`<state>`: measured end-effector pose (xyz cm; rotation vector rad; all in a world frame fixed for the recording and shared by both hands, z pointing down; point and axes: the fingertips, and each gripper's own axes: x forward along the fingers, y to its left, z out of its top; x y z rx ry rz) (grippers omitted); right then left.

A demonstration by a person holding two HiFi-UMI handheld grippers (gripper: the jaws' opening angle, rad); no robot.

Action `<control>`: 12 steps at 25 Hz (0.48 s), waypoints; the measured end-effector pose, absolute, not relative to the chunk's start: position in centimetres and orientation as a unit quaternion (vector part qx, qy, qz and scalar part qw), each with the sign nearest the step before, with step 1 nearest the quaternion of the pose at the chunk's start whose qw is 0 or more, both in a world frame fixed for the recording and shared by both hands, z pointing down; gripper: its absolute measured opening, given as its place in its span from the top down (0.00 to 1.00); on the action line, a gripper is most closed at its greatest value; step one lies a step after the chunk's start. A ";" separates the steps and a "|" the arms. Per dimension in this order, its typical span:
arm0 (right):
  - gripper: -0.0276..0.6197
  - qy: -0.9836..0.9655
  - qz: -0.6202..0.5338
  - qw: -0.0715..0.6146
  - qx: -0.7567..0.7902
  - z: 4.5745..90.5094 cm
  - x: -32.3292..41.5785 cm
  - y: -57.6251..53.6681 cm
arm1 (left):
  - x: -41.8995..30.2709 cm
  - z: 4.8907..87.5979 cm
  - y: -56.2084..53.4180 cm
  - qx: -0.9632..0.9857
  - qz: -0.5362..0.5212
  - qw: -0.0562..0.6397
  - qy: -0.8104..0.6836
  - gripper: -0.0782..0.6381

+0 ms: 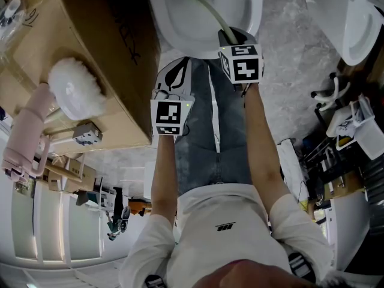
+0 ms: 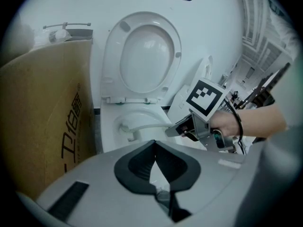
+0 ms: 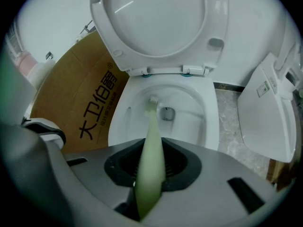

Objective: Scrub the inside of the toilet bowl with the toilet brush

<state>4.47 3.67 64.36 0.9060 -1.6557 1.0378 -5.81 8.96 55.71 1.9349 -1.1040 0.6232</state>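
The white toilet bowl [image 1: 180, 18] is open, with its seat and lid [image 3: 156, 18] raised against the wall. A pale green toilet brush [image 3: 151, 141] reaches down into the bowl [image 3: 189, 126]. Its small head [image 3: 152, 100] rests on the inner wall near the drain hole. My right gripper [image 3: 149, 183] is shut on the brush handle [image 1: 211, 12], just in front of the rim. From the left gripper view, the right gripper [image 2: 201, 122] holds the brush [image 2: 142, 126] across the bowl [image 2: 111, 126]. My left gripper [image 2: 155, 162] hangs back, shut and with nothing in it, its cube [image 1: 171, 116] over the person's leg.
A tall cardboard box [image 1: 78, 41] stands tight against the toilet's left side, with a white fluffy object [image 1: 75, 89] and a pink bottle [image 1: 27, 131] on it. A second white toilet part [image 3: 270, 122] leans at the right. Tools and cables [image 1: 342, 125] clutter the floor there.
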 end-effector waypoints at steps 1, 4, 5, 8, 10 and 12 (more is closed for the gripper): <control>0.85 -0.676 0.424 0.473 0.373 64.4 4.7 3.5 | -5.7 55.7 9.0 0.766 0.247 0.403 -0.436 0.88; 0.85 -0.675 0.426 0.469 0.379 64.4 5.2 2.9 | -5.6 55.8 8.9 0.765 0.249 0.403 -0.435 0.88; 0.85 -0.675 0.426 0.469 0.379 64.4 5.4 2.6 | -5.5 55.8 8.9 0.765 0.250 0.403 -0.435 0.88; 0.85 -0.675 0.418 0.474 0.380 64.4 6.1 1.9 | -5.2 55.8 9.0 0.765 0.251 0.404 -0.435 0.88; 0.85 -0.675 0.414 0.476 0.383 64.3 6.7 1.4 | -5.1 55.8 8.9 0.765 0.251 0.404 -0.435 0.88; 0.85 -0.674 0.410 0.477 0.387 64.3 7.3 0.9 | -5.0 55.8 8.8 0.765 0.251 0.404 -0.435 0.88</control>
